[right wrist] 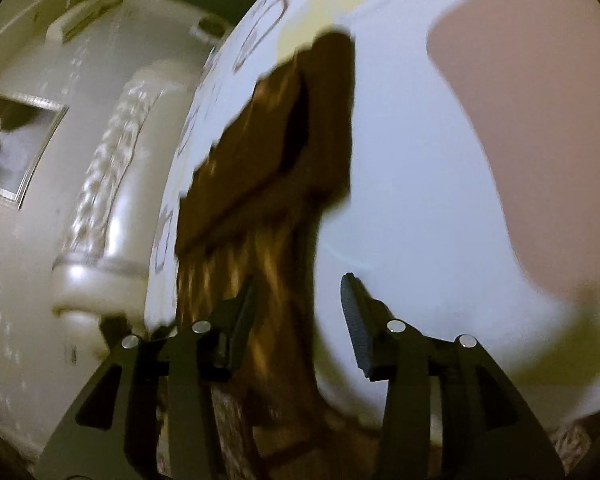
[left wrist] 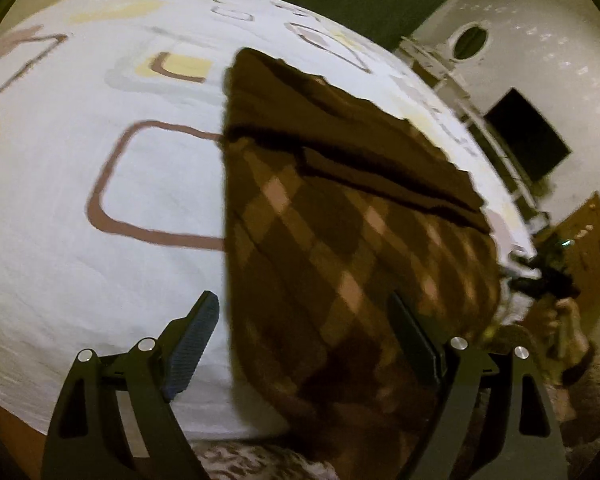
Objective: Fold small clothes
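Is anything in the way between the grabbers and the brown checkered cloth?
Nothing visible. The brown checkered garment lies on the patterned bedsheet, its near end between the open left gripper fingers. The right gripper is open right at it too.

Brown checked garment [left wrist: 340, 240] motion-blurred, near hem cut off below, wall picture [right wrist: 16, 148] smeared

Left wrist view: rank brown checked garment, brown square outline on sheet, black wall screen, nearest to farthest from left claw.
1. Brown checked garment: between the open left claw fingers.
2. Brown square outline: on the sheet, ahead left.
3. Black wall screen: far right, beyond the bed.
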Action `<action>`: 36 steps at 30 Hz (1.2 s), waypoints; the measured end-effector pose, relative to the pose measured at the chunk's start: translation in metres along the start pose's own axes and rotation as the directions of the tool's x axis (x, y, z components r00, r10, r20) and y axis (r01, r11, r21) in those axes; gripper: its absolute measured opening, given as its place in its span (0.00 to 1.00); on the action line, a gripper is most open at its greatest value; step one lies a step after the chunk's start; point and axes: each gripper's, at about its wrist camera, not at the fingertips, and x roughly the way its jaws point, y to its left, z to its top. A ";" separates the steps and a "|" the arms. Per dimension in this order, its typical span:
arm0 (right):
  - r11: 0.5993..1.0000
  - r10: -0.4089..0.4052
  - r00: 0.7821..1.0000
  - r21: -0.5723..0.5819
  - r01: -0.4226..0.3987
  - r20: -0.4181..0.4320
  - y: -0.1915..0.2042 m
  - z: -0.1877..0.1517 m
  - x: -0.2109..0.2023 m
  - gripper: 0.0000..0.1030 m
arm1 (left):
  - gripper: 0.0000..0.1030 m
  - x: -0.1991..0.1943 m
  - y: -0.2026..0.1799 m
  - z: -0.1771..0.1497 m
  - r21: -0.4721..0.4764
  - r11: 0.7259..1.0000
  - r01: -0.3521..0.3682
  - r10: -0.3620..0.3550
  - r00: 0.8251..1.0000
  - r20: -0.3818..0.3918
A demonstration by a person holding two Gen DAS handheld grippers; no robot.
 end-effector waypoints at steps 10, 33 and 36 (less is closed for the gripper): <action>0.997 0.033 0.985 -0.062 -0.044 -0.167 0.004 -0.041 -0.003 0.42 | 0.82 -0.001 0.003 -0.017 0.041 0.995 0.088 -0.085 0.993 -0.084; 0.990 -0.012 0.965 -0.137 -0.025 -0.264 0.018 -0.062 0.045 0.18 | 0.28 0.014 0.006 -0.009 -0.027 0.998 -0.061 0.053 0.967 -0.249; 0.987 -0.034 0.961 -0.160 -0.011 -0.274 0.022 -0.064 0.049 0.05 | 0.07 0.017 0.007 -0.011 -0.029 0.997 -0.065 0.055 0.959 -0.278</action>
